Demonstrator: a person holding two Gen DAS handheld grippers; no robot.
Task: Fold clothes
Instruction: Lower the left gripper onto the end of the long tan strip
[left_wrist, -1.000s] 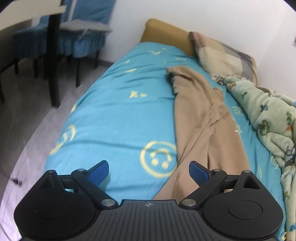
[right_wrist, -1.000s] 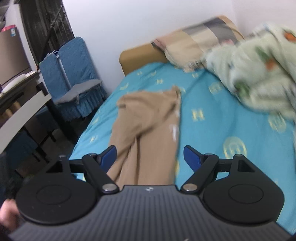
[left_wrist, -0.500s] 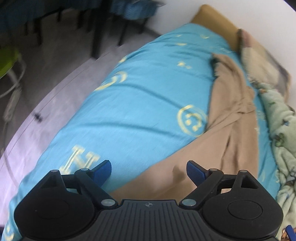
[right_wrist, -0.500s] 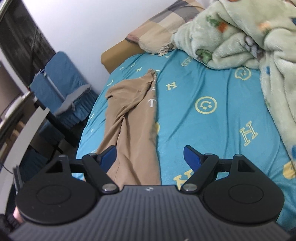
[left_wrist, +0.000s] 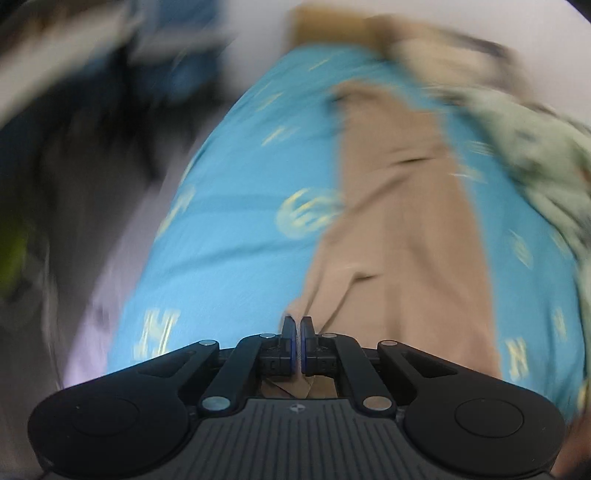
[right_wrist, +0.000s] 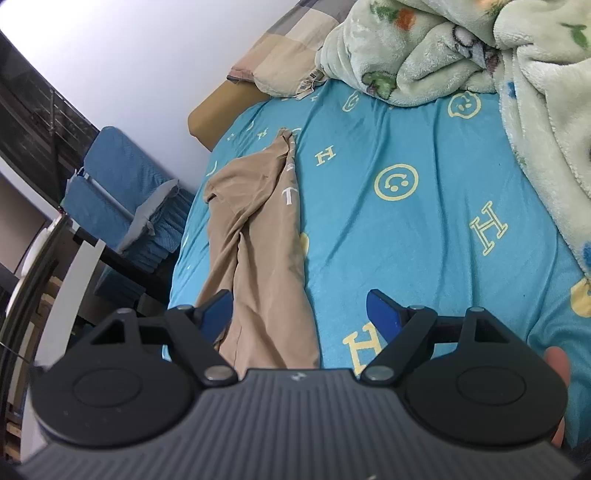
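Observation:
Tan trousers (left_wrist: 399, 221) lie lengthwise on a bed with a blue patterned sheet (left_wrist: 236, 229). The left wrist view is blurred by motion. My left gripper (left_wrist: 297, 332) is shut on the near edge of the trousers, and tan cloth shows beneath its jaws. In the right wrist view the trousers (right_wrist: 258, 236) stretch away from me. My right gripper (right_wrist: 301, 314) is open, its jaws wide apart over the near end of the trousers and the sheet (right_wrist: 388, 229).
A pale green fleece blanket (right_wrist: 480, 55) is heaped along the right side of the bed. A checked pillow (right_wrist: 288, 48) and tan headboard (right_wrist: 218, 107) are at the far end. Blue-covered chairs (right_wrist: 110, 184) and a desk (right_wrist: 70, 280) stand left of the bed.
My left gripper has shut on the near edge of the trousers; it was open before. My right gripper has tilted down over the near end of the trousers and stays open.

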